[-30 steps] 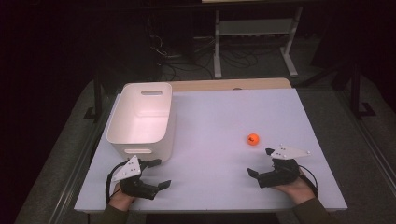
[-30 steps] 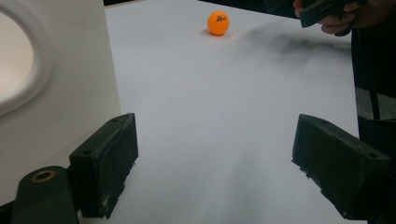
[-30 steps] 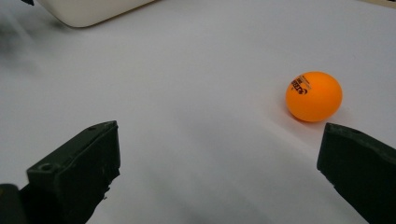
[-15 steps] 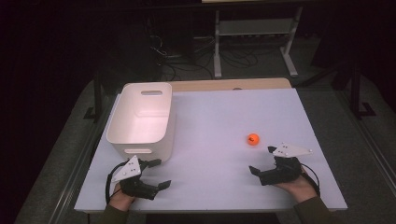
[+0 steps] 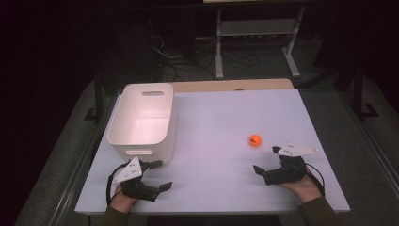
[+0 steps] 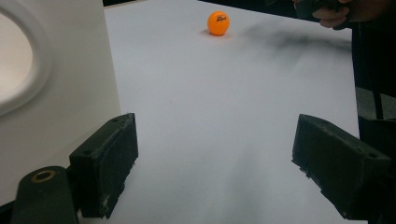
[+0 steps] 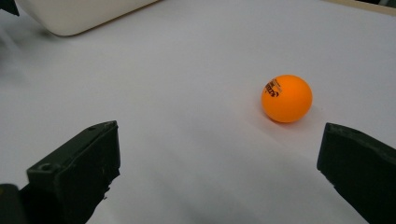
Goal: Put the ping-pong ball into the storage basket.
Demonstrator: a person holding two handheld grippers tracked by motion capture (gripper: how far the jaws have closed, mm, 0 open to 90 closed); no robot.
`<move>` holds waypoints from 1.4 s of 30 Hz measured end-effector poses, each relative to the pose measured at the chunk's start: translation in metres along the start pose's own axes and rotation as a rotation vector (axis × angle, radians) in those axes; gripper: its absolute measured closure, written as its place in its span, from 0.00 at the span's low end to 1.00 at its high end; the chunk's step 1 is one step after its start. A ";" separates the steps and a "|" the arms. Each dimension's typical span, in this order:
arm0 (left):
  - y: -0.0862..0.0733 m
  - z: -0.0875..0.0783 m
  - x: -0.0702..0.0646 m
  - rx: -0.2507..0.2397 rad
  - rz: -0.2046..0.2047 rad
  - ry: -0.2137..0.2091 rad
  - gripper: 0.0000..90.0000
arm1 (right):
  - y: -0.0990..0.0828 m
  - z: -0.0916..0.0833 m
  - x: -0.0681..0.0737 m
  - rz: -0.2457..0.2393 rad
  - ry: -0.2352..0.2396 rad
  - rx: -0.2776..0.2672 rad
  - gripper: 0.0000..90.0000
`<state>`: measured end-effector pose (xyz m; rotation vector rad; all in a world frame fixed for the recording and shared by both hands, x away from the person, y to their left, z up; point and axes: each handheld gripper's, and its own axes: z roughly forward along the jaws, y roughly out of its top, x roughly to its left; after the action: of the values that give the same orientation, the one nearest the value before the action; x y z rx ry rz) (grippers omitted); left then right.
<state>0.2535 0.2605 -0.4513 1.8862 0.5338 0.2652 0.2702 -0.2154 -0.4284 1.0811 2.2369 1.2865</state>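
Item: orange ball (image 5: pixel 255 140), loose on the white table (image 5: pixel 226 117), well to the right of the white bin (image 5: pixel 143 120). Right gripper (image 5: pixel 267 161): jaws spread wide, empty, just short of the ball (which sits off toward one jaw in its own view). Left gripper (image 5: pixel 157 175): jaws apart, empty, just in front of the bin. Step, as judged: approach. You next centre the right jaws on the ball, then close gently.

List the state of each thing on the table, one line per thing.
Orange ball: loose on the table, untouched.
White bin: upright, empty.
Left gripper: open, holding nothing, beside the bin.
Right gripper: open, holding nothing, just short of the ball.
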 end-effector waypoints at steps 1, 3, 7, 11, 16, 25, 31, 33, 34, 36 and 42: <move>0.000 0.000 0.000 0.001 0.000 0.000 0.16 | 0.000 0.000 -0.001 -0.002 -0.001 0.001 0.00; 0.000 0.000 0.000 0.000 -0.001 -0.001 0.16 | 0.001 0.000 -0.002 -0.001 -0.004 -0.001 0.00; 0.000 0.000 0.000 0.000 -0.001 0.000 0.16 | 0.002 0.000 -0.005 0.003 -0.008 -0.001 0.00; 0.000 0.000 0.000 0.000 -0.002 0.000 0.16 | 0.003 0.000 -0.009 0.000 -0.015 0.000 0.00; 0.000 0.000 0.000 0.000 -0.003 0.000 0.16 | 0.004 0.000 -0.012 0.005 -0.017 0.001 0.00; 0.000 0.000 0.000 -0.002 -0.003 0.000 0.16 | 0.006 -0.001 -0.016 0.007 -0.020 0.003 0.00; 0.000 0.000 0.000 -0.001 -0.004 0.000 0.16 | 0.006 -0.001 -0.019 0.009 -0.026 0.006 0.00; 0.000 0.000 0.000 -0.001 -0.004 0.000 0.16 | 0.007 -0.001 -0.020 0.011 -0.027 0.009 0.00; 0.000 0.000 0.000 -0.001 -0.003 0.000 0.16 | 0.007 -0.001 -0.020 0.012 -0.030 0.010 0.00; 0.000 0.000 0.000 -0.002 -0.003 0.000 0.16 | 0.007 0.000 -0.022 0.010 -0.032 0.009 0.00; 0.000 0.000 0.000 -0.001 -0.002 0.000 0.16 | 0.008 0.000 -0.026 0.011 -0.040 0.008 0.00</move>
<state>0.2537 0.2606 -0.4513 1.8841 0.5358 0.2641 0.2903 -0.2323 -0.4235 1.1143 2.2116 1.2501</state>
